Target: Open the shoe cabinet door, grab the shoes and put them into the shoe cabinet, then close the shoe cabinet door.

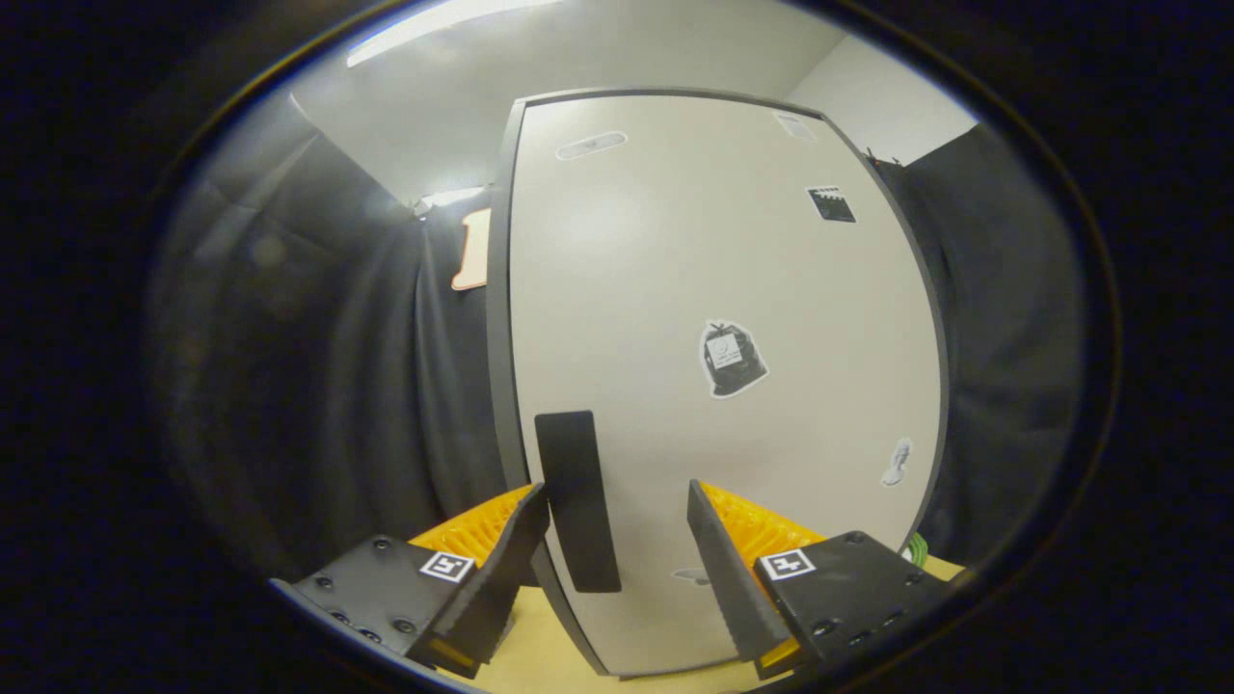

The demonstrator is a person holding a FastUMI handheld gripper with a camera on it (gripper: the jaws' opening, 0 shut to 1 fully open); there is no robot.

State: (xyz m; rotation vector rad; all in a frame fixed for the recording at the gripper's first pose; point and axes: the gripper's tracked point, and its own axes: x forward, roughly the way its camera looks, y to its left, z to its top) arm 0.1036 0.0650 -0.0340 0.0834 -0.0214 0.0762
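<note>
The shoe cabinet's white door (713, 289) stands shut right in front of me, framed in dark grey. A black vertical handle (576, 501) sits near its left edge, low down. My gripper (617, 506) is open, its fingers (718, 569) spread on either side of the handle. The left fingertip is close beside the handle, the right one well apart from it. Neither finger presses on it. Several stickers are stuck on the door, one of them a dark bag-shaped sticker (731, 359).
The cabinet stands on a light wooden surface (540, 646). Black cloth walls (318, 386) hang on both sides of it. Something green (916, 549) peeks out at the cabinet's lower right corner.
</note>
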